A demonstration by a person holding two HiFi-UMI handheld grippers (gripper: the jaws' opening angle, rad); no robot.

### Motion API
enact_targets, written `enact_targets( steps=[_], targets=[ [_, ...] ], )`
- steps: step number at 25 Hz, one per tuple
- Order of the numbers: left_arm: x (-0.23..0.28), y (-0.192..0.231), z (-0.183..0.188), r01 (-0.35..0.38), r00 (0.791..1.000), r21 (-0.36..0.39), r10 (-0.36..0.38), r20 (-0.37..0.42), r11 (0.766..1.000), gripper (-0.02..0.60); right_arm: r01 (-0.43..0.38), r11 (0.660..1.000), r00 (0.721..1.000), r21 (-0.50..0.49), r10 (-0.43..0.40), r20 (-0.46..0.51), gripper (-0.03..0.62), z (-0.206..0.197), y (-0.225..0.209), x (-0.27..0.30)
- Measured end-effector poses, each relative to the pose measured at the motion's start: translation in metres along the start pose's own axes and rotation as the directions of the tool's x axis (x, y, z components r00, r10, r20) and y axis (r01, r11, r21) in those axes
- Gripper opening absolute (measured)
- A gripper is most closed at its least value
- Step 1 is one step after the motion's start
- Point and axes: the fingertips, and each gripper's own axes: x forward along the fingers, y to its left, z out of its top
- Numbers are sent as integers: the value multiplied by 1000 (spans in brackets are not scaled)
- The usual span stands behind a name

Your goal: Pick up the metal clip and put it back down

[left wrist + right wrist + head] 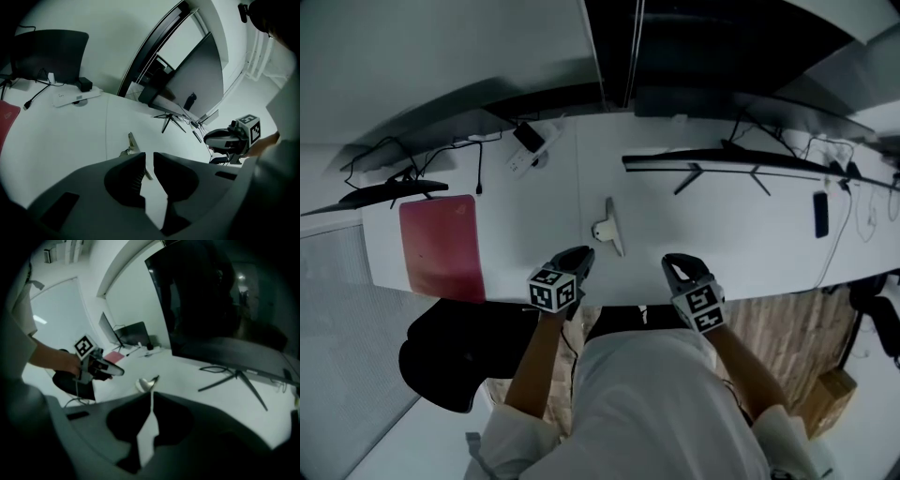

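Two grippers low over the surface (722, 225). The metal clip (609, 228) lies on it at 1 o'clock off my left gripper (149, 157), whose fingers are slightly apart and empty. Right gripper (151, 400): fingers together. My plan: widen left, straddle the clip's arm, close gently.

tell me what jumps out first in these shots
A small metal clip lies alone on the white desk, just ahead of both grippers. The left gripper, jaws slightly apart and empty, and the right gripper, jaws together, are at the near edge. A red mat lies at the desk's left end.
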Motion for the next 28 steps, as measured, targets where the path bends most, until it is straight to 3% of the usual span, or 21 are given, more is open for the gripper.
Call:
enact_targets(
  steps=[6, 15, 25, 28],
  targets=[
    [27, 21, -15, 38, 996, -58, -43, -83, 998, 136, 11, 999, 1000, 39, -10, -29, 37, -4, 11, 14],
    [57, 36, -26, 89, 983, -161, -113, -144, 983, 181, 16, 997, 998, 69, -11, -66, 37, -12, 20, 32],
    [80, 36, -24, 145, 966, -251, -191, -172, 957, 181, 38, 995, 995, 96, -29, -93, 37, -16, 22, 42],
    [81, 40, -16, 135, 970, -259, -181, -161, 956, 122, 52, 993, 994, 102, -41, -102, 37, -18, 20, 42]
  ],
)
